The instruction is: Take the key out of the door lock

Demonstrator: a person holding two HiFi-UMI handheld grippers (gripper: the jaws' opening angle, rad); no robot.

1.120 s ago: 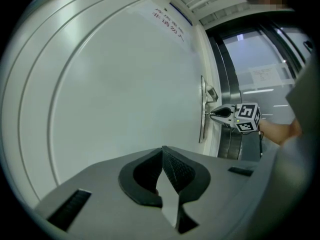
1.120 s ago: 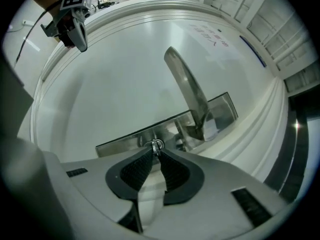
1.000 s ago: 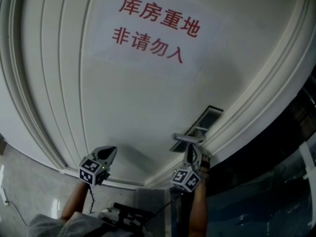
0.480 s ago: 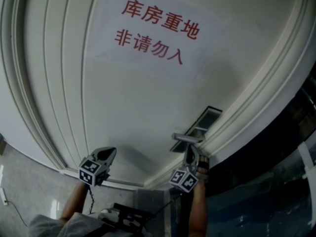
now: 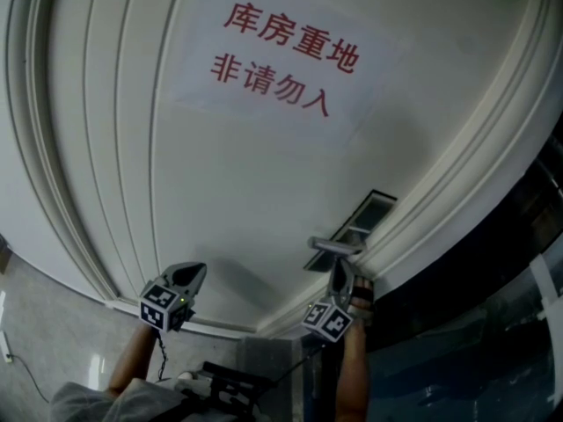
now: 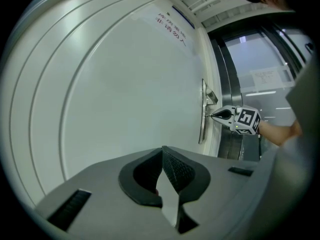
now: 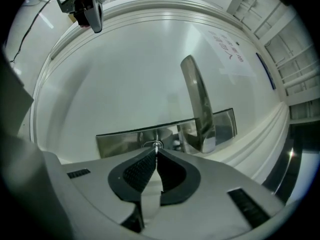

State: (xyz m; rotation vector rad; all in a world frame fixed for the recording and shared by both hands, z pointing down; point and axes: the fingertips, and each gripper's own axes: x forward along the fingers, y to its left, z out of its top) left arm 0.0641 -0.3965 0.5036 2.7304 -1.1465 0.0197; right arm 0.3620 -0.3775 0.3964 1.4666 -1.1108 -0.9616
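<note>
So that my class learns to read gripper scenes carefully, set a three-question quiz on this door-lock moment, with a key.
1. True or false: the left gripper is holding the lever handle.
2. Which gripper is at the lock plate? A) left B) right C) both
3. What thin metal thing stands between the jaws of the right gripper?
Key: 1 false: it hangs apart from the handle, with its jaws together and empty. 2 B. 3 the key: the jaws have just been closing and now pinch it.
</note>
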